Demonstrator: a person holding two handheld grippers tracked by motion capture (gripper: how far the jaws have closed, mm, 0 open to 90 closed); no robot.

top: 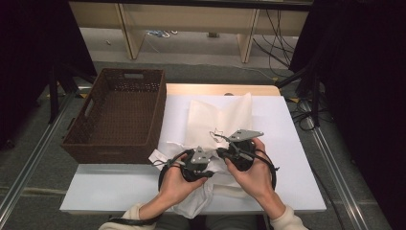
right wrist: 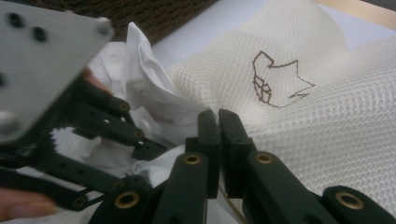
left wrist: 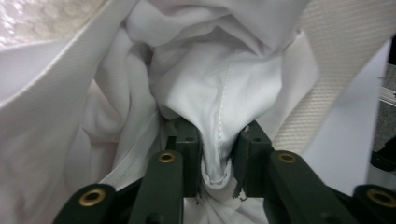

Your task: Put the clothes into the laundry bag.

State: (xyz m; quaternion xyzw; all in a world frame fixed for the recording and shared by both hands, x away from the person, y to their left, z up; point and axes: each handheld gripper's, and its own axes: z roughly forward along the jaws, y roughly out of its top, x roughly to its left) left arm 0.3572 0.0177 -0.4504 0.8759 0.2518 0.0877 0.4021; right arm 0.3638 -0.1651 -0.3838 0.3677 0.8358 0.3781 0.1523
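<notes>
A cream mesh bag (top: pixel 218 112) with a brown stitched logo (right wrist: pixel 275 84) lies on the white table (top: pixel 115 189). White cloth (top: pixel 198 203) spills from its near end over the table's front edge. My left gripper (top: pixel 209 168) is shut on a fold of that white cloth (left wrist: pixel 219 88), and the fold is squeezed between the pads (left wrist: pixel 191 149). My right gripper (top: pixel 222 152) sits just right of it. Its jaws (right wrist: pixel 218 116) are pressed together at the puckered edge of the mesh bag (right wrist: pixel 303 140), and the left gripper's body (right wrist: pixel 56 116) is close on its left.
A brown wicker basket (top: pixel 110 149) stands off the table's left side, against its edge. Behind the table are wooden shelf legs (top: pixel 129 33) and cables on the floor (top: pixel 282 52). Metal rails (top: pixel 335 163) run along both sides of the table.
</notes>
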